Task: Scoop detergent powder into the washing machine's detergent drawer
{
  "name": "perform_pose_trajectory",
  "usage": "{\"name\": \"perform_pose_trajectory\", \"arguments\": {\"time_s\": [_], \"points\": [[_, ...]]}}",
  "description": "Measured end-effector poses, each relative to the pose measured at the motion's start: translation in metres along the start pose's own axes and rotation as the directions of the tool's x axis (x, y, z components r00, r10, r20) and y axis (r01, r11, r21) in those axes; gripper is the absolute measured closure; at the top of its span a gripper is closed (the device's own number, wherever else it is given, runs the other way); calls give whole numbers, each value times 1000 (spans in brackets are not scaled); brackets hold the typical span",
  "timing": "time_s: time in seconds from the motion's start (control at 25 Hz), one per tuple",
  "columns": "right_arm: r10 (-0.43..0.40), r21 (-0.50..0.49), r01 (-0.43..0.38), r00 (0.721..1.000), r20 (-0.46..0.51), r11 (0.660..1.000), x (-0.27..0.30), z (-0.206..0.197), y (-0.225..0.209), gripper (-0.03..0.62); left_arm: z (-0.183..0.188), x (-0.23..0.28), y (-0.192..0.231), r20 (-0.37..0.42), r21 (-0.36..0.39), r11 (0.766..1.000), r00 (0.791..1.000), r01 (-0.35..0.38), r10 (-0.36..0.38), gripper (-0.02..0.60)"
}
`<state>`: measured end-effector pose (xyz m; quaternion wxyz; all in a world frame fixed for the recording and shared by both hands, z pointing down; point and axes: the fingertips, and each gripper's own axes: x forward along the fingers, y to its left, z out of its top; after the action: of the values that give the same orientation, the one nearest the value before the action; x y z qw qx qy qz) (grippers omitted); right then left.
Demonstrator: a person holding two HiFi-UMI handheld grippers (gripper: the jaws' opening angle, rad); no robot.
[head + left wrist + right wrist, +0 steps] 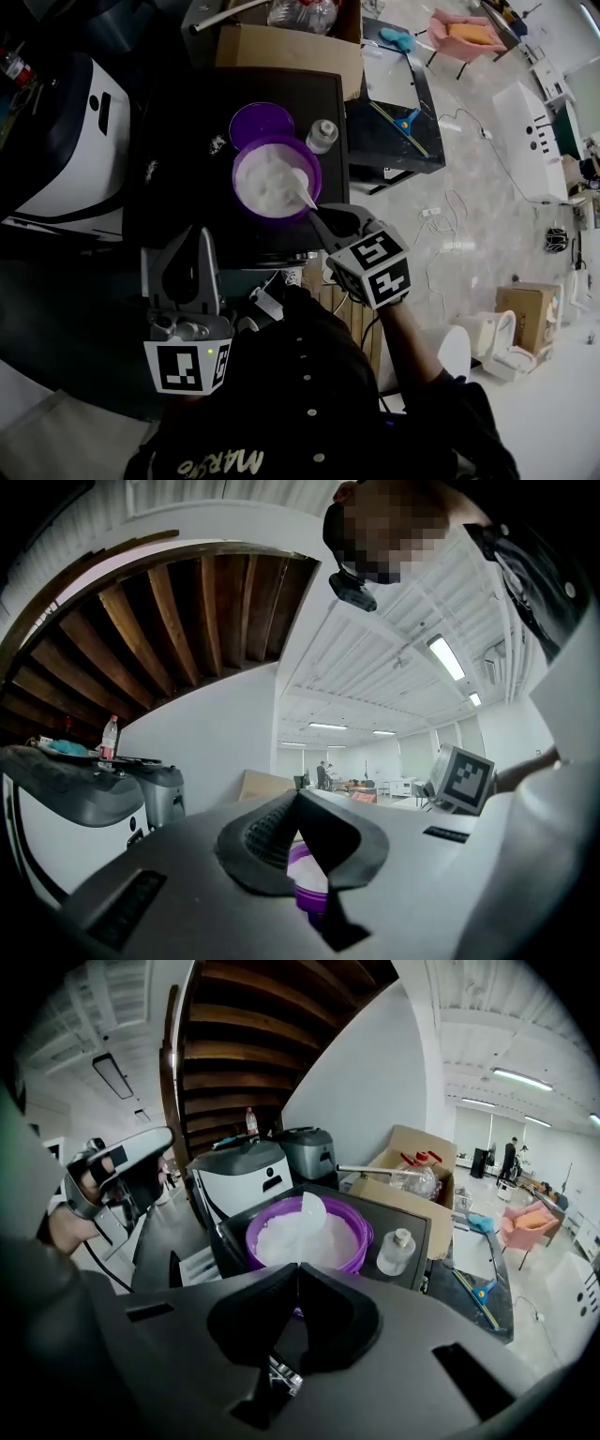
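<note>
Looking down in the head view, the purple tub (235,178) stands open on the dark counter (187,112), filled nearly to the rim with white detergent powder (267,178). Its purple lid (261,122) lies just behind the tub, touching or nearly touching it, and a small clear bottle (322,134) stands just beside the tub's far right edge. A cardboard box (291,47) sits beyond the lid. The right tool (317,214) is at the tub's near right rim, with a white spoon (304,186) reaching from its tips in over the powder. The left tool (194,239) hangs to the near left of the tub, clear of it. In the left gripper view, the left tool (298,799) has its jaws drawn together at the tips with nothing pinched in them; a slice of the purple tub (315,899) and its powder (306,873) shows through the gap below the tips. In the right gripper view, the right tool (298,1269) has its jaws pressed together on the spoon's thin handle, and the spoon (309,1211) has its bowl raised above the powder (281,1241) in the purple tub (364,1239). The small bottle (397,1252) stands just right of the tub, and the cardboard box (398,1190) is behind it.
</note>
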<state>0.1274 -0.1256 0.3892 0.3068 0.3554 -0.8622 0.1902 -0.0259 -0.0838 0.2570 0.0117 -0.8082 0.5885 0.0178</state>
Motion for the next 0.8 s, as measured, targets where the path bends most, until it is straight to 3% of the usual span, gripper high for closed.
{"name": "perform_pose_trajectory", "arguments": {"time_s": [0.6,0.8], "points": [[-12,-5,12,1000,-24,1000,8,-8,-2,560,-10,4,2,-24,-10,1000,1000,-12,11,568],[-19,-10,19,999,30,1000,1,-2,-3,559,-9,1,-1,-18,-4,1000,1000,-11,11,568]]}}
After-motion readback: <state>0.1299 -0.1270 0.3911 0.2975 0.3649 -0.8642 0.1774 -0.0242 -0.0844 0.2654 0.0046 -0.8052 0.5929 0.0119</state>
